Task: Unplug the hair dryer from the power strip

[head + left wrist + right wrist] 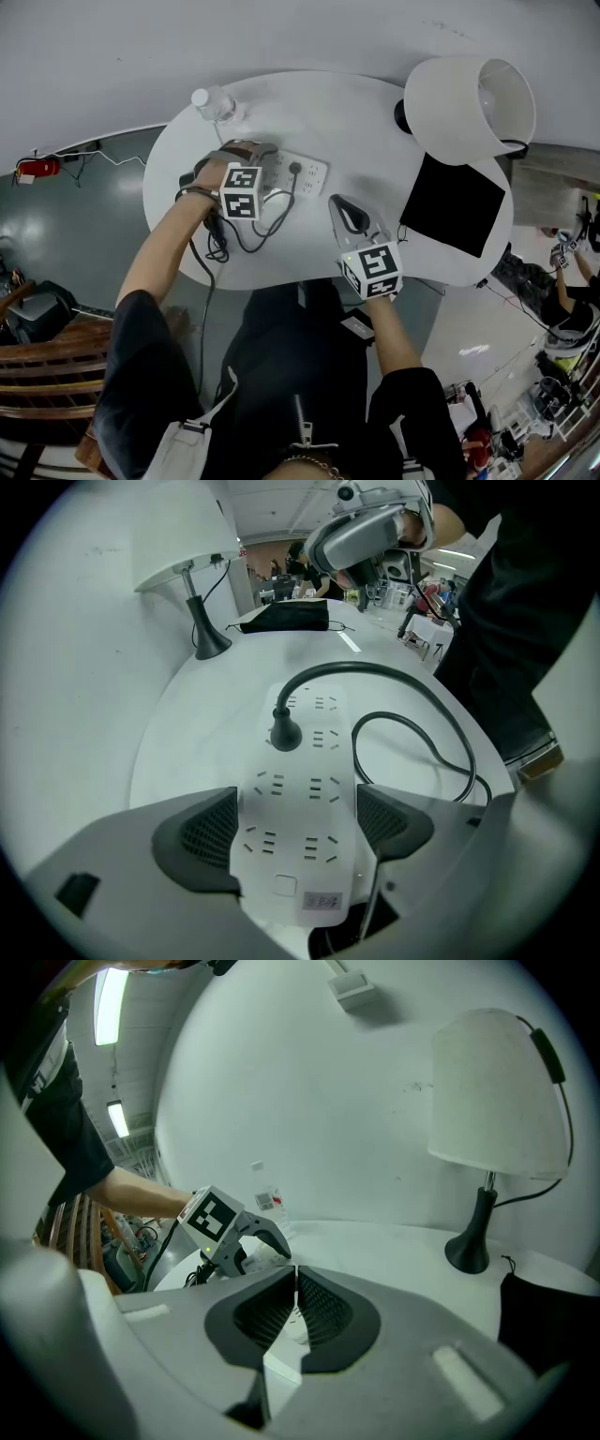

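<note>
A white power strip (305, 173) (298, 794) lies on the round white table (375, 122). One black plug (294, 170) (285, 735) sits in it, and its black cable (253, 239) (441, 714) loops off toward the table's near edge. The hair dryer itself I cannot make out. My left gripper (262, 173) (298, 829) points steeply down over the strip's left end, open, its pads (202, 836) astride the strip's near end, short of the plug. My right gripper (339, 204) (294, 1312) hovers right of the strip, shut and empty.
A white table lamp (473, 103) (497, 1101) stands at the table's back right, with a black cloth (455, 206) in front of it. A clear water bottle (216, 103) stands at the back left. Wooden furniture (37, 366) sits left of the table.
</note>
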Demonstrator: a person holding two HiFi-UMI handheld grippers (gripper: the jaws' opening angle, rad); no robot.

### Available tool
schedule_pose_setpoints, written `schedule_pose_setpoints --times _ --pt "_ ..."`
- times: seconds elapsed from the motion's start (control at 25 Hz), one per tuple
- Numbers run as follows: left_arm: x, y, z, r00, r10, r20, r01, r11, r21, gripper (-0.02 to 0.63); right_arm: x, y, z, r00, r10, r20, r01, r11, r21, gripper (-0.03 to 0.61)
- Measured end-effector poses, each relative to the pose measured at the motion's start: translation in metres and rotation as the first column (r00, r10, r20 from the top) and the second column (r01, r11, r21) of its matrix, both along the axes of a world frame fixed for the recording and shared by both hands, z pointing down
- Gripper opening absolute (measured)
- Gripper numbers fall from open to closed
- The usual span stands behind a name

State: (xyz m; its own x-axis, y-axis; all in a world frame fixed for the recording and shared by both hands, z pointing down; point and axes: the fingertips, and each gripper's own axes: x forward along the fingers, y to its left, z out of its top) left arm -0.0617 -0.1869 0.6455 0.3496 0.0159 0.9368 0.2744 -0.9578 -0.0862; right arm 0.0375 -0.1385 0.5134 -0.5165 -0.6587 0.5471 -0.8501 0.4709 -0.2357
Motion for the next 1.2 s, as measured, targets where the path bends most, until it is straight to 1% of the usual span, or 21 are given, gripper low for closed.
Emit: schedule_pose_setpoints --times 0.2,0.44,0.64,0.88,1.08,1.2 --pt "0.001 -0.002 0.002 1.0 0.011 0.004 -0.011 1.0 -0.01 0.379 -0.001 -0.004 0.004 1.0 0.001 0.004 -0.001 1.0 -0.009 0.005" --pt "0.003 -0.001 0.006 0.997 0.05 0.066 -0.048 0.998 -0.033 0.388 -0.005 -0.009 0.009 1.0 -0.011 0.008 0.011 1.0 -0.016 0.005" --pt "0.004 -0.001 0.007 0.996 0.044 0.082 -0.04 0.998 -0.053 0.39 -0.009 -0.013 0.015 1.0 -0.027 0.01 0.027 0.999 -0.02 0.005" --pt "0.004 -0.001 0.009 0.989 0.056 0.136 -0.047 0.997 -0.068 0.39 -0.014 -0.013 0.022 0.999 -0.049 -0.003 0.049 0.999 -0.024 0.005" --pt "0.005 0.0 0.01 0.988 0.057 0.141 -0.048 0.996 -0.069 0.39 -0.015 -0.015 0.027 0.998 -0.067 -0.014 0.067 0.998 -0.017 0.005" --pt "0.004 0.0 0.009 0.99 0.059 0.127 -0.049 0.996 -0.075 0.39 -0.018 -0.017 0.031 0.996 -0.082 -0.036 0.082 0.997 0.001 0.005"
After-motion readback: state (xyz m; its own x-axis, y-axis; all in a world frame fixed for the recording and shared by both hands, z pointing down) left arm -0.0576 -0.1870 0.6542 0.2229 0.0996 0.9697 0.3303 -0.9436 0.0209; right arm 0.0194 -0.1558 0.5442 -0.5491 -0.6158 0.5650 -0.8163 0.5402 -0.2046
